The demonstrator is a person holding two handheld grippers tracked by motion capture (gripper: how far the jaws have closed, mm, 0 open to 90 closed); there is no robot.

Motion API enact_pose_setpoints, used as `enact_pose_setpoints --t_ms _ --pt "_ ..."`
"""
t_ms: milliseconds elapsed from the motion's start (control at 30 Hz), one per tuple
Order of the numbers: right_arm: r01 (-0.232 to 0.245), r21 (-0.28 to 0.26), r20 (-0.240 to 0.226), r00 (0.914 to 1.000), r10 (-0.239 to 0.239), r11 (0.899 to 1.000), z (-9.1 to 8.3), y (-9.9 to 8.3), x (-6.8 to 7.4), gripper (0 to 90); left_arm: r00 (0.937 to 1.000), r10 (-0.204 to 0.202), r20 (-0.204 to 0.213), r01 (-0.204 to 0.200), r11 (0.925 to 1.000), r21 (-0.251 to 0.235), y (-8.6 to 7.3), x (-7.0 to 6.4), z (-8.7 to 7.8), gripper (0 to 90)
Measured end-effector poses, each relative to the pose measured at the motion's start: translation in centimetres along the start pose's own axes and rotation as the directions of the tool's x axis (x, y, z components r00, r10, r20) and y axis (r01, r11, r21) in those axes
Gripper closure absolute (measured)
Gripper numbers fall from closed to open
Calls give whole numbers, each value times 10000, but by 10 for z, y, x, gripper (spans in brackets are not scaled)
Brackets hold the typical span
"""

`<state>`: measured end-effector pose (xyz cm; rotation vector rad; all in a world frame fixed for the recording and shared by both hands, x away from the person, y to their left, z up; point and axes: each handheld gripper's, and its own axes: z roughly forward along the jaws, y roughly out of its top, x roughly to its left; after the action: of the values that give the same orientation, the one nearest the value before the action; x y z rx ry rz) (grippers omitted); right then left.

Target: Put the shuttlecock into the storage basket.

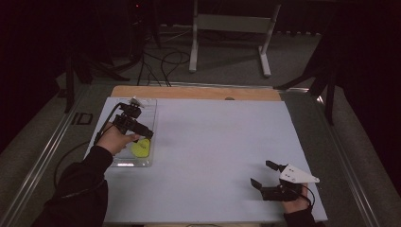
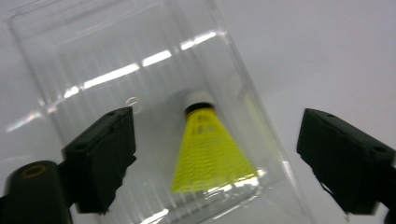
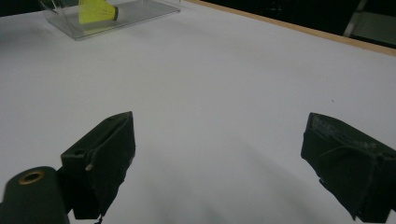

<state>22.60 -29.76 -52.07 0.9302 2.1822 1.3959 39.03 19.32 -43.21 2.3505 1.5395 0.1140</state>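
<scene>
From the high view, the left tongs (image 1: 142, 131) hang over a clear plastic tray (image 1: 150, 106) at the left edge of the white counter (image 1: 217, 142), with a yellow shuttlecock (image 1: 141, 148) lying in the tray's near end. The right tongs (image 1: 265, 175) rest low over bare counter at the near right, well apart from the tray, spread wide and holding nothing. The step in hand looks like reaching in for the shuttlecock. To do it well, I judge the left tongs should come straight down, staying clear of the tray's walls, so the light tray is not nudged along the counter.

In the left gripper view, the left tongs (image 2: 217, 161) stand wide open and empty, their jaws either side of the shuttlecock (image 2: 210, 156), which lies below and between them. Its white cork points away from the camera, and its yellow skirt fans toward the tray's (image 2: 93, 56) near wall. Closing gently across the skirt near the cork seems wisest, since the skirt looks soft and could crush. The tray holds nothing else that I can see.

In the right gripper view, the right tongs (image 3: 219, 163) gape over plain white counter (image 3: 224, 84). Far off at the upper left sits the tray (image 3: 140, 11) with the shuttlecock (image 3: 95, 10) inside.
</scene>
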Motion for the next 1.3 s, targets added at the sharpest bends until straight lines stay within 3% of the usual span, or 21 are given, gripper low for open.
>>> enact_pose_setpoints --t_ms 33,67,133,433,533,667,700,867,1133,1200,1300 --pt "0 5 -8 10000 0 10000 0 0 0 100 10000 13 19 -13 10000 20 0 0 0 70" --pt "0 5 -8 10000 0 10000 0 0 0 100 10000 16 -38 -16 10000 15 0 -1 0 70" --pt "15 4 6 10000 -15 10000 0 0 0 100 9998 96 197 -95 10000 -18 1 -1 -1 15" --pt "5 -12 2 10000 -5 10000 0 0 0 100 9976 666 178 -662 9975 -238 1 -7 -5 0" --pt "-8 -5 5 10000 8 10000 0 0 0 100 9955 865 393 -852 9957 -358 2 -9 -7 0" --pt "-24 -10 0 10000 24 10000 0 0 0 100 9878 1405 677 -1363 9887 -628 2 -12 -10 0" --pt "-41 -21 -5 10000 41 10000 0 0 0 100 9830 1659 791 -1587 9831 -909 2 -15 -12 0" --pt "-53 -18 -1 10000 53 10000 -1 0 0 100 9764 1981 862 -1853 9731 -1370 3 -20 -15 0" --pt "-72 -23 -23 10000 72 10000 -1 0 0 100 9639 2552 759 -2421 9588 -1489 6 -33 -17 0" --pt "-98 -22 -9 10000 98 9999 -1 0 0 100 9550 2884 697 -2765 9503 -1434 6 -37 -17 0" --pt "-64 -19 -22 10000 64 10000 -1 0 0 100 9472 3079 896 -2929 9444 -1495 8 -42 -17 0"
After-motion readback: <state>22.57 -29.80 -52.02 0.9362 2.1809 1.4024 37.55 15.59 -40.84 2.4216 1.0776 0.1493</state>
